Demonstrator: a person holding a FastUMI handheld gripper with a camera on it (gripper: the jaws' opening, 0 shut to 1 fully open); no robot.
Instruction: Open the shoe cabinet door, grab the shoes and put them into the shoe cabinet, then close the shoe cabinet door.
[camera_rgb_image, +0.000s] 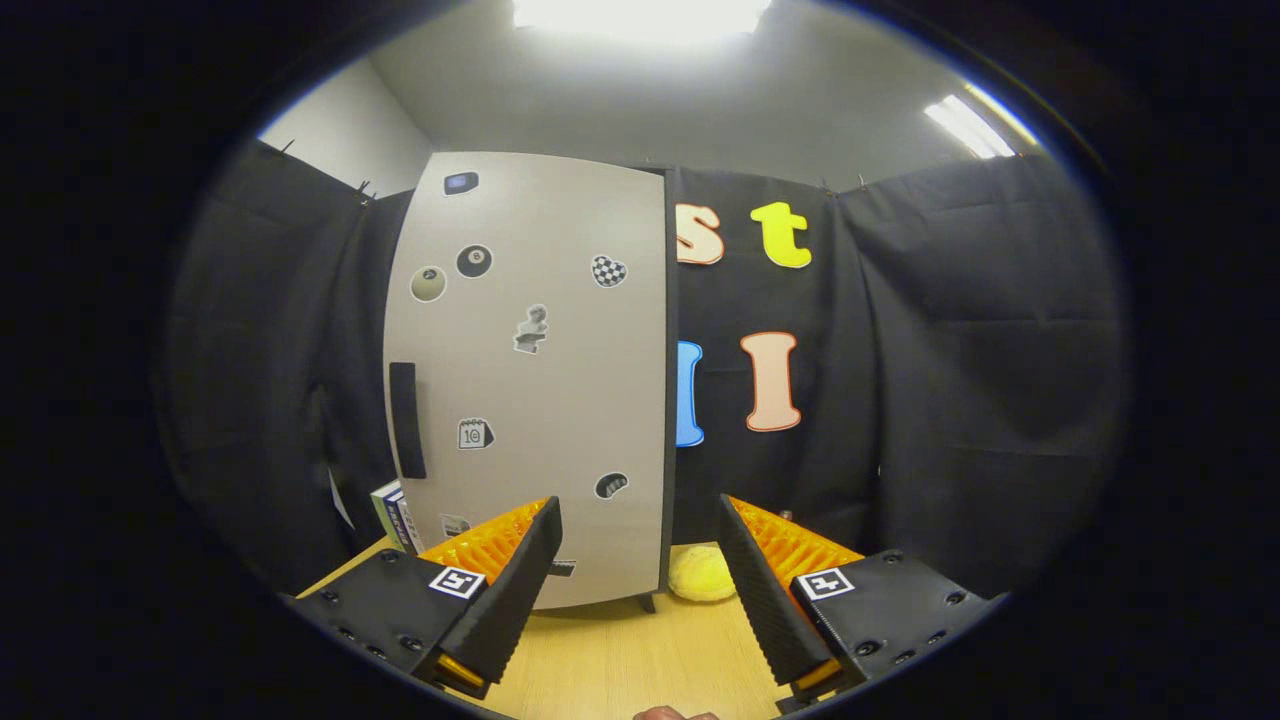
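We hold the gripper (640, 560) with its fingers spread wide and empty, facing the shoe cabinet door (530, 370), which stands shut just beyond them. Its dark upright handle (407, 420) lies ahead and off to the left of the left finger, its long axis vertical. A yellow shoe (702, 575) rests on the table (620, 660) between the fingers, beside the cabinet.

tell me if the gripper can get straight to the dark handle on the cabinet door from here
Probably yes. The gripper has its jaws open and empty, and the dark vertical handle sits exposed on the closed pale grey cabinet door, beyond and left of the jaws. Nothing stands between them.
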